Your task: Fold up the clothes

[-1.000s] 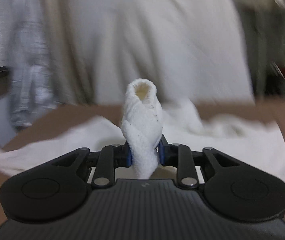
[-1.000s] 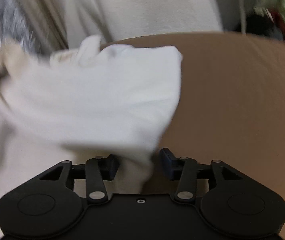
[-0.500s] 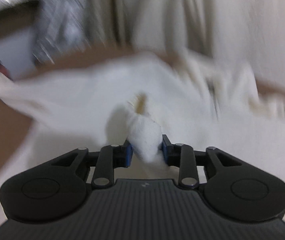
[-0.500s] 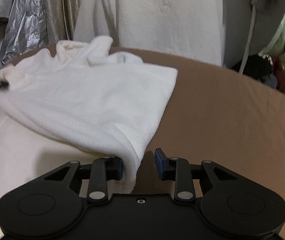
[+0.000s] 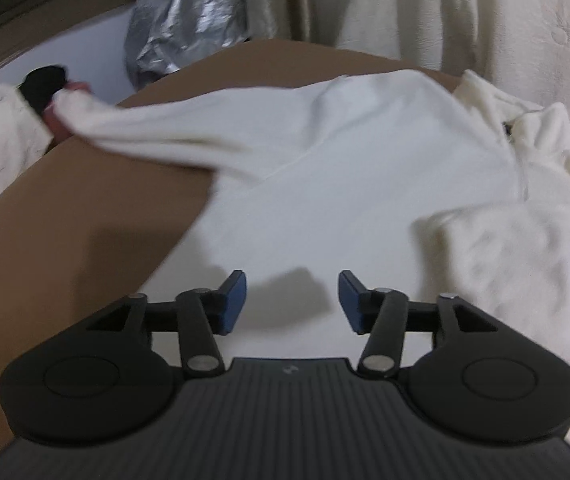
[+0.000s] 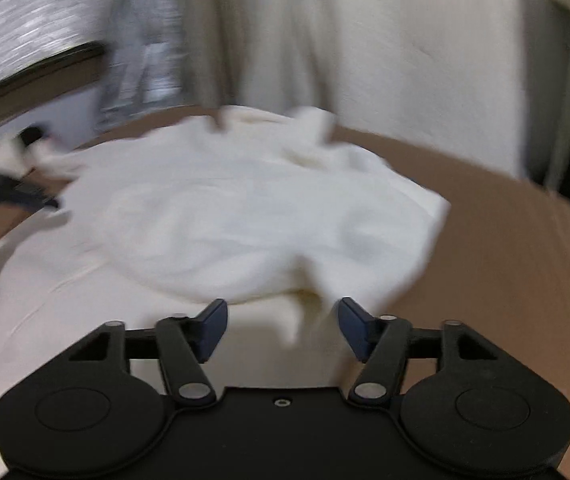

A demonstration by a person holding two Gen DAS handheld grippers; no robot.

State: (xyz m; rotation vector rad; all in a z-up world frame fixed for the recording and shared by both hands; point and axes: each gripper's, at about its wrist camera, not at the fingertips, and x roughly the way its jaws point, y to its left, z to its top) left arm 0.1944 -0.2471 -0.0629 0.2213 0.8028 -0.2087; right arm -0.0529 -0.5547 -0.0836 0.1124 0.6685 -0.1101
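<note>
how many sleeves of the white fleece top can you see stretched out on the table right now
1. One sleeve of the white fleece top stretches out left across the brown table. The other sleeve may be hidden under the folded-over fabric on the right.

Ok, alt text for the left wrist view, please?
The left gripper hangs open over a white fleece top spread on a brown table, holding nothing. One sleeve stretches out to the left.

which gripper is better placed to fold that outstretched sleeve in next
Probably left. The open left gripper hovers over the white fleece top near its outstretched sleeve; the open right gripper sits at the already folded side.
</note>
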